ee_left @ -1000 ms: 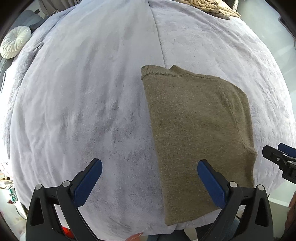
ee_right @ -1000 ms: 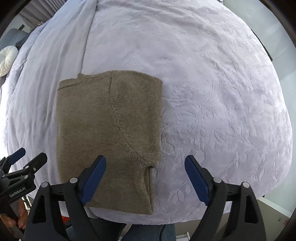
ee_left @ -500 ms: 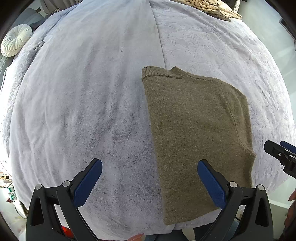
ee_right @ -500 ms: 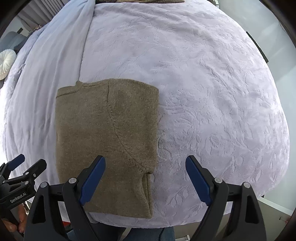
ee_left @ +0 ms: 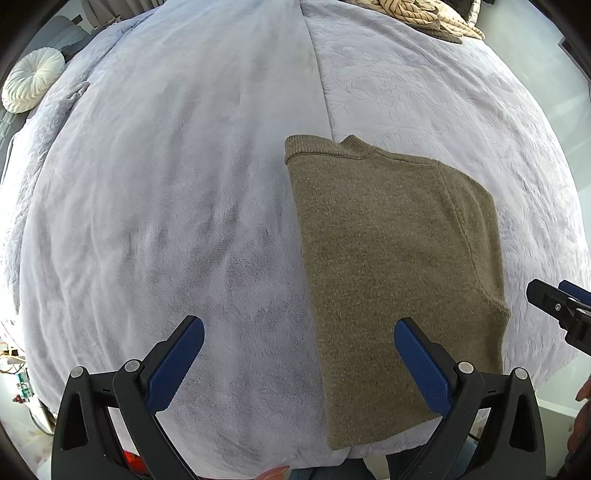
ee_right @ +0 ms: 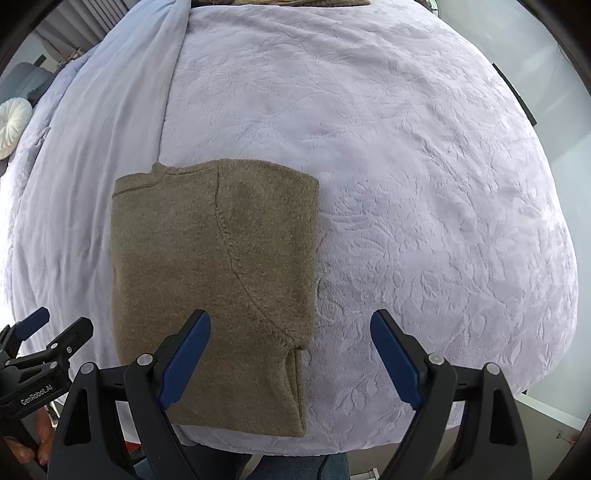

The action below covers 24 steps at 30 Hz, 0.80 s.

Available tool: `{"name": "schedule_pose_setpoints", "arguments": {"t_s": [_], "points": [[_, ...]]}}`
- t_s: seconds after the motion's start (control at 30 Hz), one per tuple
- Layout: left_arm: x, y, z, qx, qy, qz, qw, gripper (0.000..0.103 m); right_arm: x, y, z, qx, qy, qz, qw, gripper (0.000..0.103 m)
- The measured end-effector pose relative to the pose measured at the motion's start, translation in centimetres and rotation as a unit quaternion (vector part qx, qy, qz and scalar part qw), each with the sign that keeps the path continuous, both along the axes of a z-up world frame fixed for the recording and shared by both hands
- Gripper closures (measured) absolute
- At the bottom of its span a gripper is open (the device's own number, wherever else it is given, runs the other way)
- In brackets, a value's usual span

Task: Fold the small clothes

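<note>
An olive-brown knit sweater [ee_left: 391, 266] lies folded into a narrow rectangle on the lavender bed cover [ee_left: 166, 206], collar at the far end, hem at the near bed edge. It also shows in the right wrist view [ee_right: 214, 280]. My left gripper [ee_left: 299, 354] is open and empty above the sweater's left edge. My right gripper [ee_right: 291, 347] is open and empty above the sweater's near right corner. Each gripper shows at the edge of the other's view: the right one [ee_left: 557, 306], the left one [ee_right: 48, 339].
A white round pillow [ee_left: 33, 79] lies at the far left. A beige knitted throw [ee_left: 424, 16] lies at the far end of the bed. The bed's near edge drops to the floor [ee_right: 546, 424] just below the grippers.
Both grippers have risen and drawn back slightly from the sweater. The sweater has not moved. Both stay open.
</note>
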<state>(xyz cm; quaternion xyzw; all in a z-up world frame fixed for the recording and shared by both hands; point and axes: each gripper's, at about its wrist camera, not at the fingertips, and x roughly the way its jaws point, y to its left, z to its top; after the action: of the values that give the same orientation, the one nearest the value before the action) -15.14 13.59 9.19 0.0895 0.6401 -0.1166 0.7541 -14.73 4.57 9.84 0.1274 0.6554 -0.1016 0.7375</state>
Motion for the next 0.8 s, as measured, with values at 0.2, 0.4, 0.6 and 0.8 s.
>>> {"name": "schedule_pose_setpoints", "arguments": {"t_s": [0.2,0.4,0.6,0.8], "points": [[0.02,-0.03,-0.04,0.0,0.001,0.001,1.0,0.0,0.14,-0.02,0.06,-0.001,0.0,0.001,1.0,0.013],[0.15,0.0,-0.16,0.005,0.002,0.003,1.0,0.0,0.2,0.0,0.07,-0.004,0.001,0.0,1.0,0.013],[-0.01,-0.07,-0.16,0.006,0.0,0.005,1.0,0.0,0.18,0.03,0.05,-0.004,0.001,-0.001,1.0,0.013],[0.15,0.07,-0.25,0.009,0.002,0.011,0.9999,0.0,0.22,0.01,0.04,-0.004,0.001,-0.001,1.0,0.013]]}}
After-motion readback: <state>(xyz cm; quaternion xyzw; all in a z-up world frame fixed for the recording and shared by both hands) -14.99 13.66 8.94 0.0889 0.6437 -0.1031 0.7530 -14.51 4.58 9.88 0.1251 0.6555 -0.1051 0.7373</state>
